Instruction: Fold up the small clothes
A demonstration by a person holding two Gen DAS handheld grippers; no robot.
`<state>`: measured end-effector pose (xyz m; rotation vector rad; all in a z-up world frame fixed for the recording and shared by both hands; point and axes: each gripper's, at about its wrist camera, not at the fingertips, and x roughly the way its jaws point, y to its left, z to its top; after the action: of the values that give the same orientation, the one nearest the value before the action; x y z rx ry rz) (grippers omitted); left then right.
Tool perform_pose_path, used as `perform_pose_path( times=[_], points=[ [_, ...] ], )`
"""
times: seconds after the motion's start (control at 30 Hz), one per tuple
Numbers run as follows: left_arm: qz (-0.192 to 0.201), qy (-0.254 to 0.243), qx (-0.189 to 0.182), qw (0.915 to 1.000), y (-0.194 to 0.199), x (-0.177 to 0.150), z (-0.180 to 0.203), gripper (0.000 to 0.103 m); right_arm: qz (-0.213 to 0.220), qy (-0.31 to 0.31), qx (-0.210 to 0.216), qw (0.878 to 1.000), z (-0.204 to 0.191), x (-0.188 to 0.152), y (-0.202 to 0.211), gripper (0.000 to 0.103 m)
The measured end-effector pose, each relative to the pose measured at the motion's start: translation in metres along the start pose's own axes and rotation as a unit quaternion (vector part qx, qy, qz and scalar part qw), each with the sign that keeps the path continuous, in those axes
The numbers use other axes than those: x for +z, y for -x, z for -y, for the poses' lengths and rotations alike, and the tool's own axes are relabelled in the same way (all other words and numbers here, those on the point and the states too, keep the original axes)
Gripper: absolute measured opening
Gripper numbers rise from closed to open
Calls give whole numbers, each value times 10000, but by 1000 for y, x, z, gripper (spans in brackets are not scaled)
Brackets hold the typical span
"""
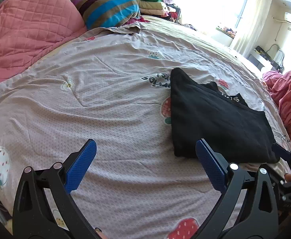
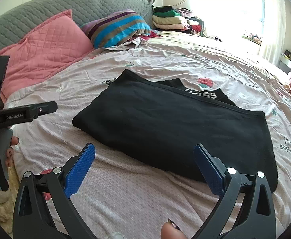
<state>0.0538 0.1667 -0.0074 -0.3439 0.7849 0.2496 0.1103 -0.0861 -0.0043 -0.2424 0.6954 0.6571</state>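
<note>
Each camera sits just behind its own tongs and looks forward and down along the two blue pads over a bed. The left wrist view rides above the left gripper [image 1: 145,165], low over the pink printed sheet [image 1: 105,103], with the black garment [image 1: 215,119] ahead to the right of its tongs. The right wrist view, behind the right gripper [image 2: 144,169], has that garment straight ahead, close. Both views share the garment, the pink quilted pillow [image 1: 26,23], the striped pillow [image 1: 109,8] and the bright window [image 1: 215,2] beyond.
</note>
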Motion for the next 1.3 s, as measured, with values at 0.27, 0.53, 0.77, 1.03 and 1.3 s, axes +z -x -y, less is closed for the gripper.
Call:
perform_pose_path(
  times=[0.27, 0.53, 0.77, 1.03, 1.3],
  points=[
    [-153, -68, 181, 9997, -22, 13, -8, 94, -164, 404, -13, 9990, -23, 3, -32, 98],
    [-247, -227, 357, 9988, -41, 34, -9, 94, -229, 901, -167, 9955, -49, 9, -60, 99],
    [-310, -307, 426, 9981, -53, 50, -10, 94, -406, 1429, -401, 9881, -71, 10, -88, 99],
    [-422, -213, 483, 9977, -67, 54, -17, 94, -354, 1921, -745, 9779, -88, 16, -115, 99],
    [-571, -3, 379, 9976, -85, 55, -18, 94, -352, 1929, -775, 9775, -89, 24, -128, 99]
  ],
)
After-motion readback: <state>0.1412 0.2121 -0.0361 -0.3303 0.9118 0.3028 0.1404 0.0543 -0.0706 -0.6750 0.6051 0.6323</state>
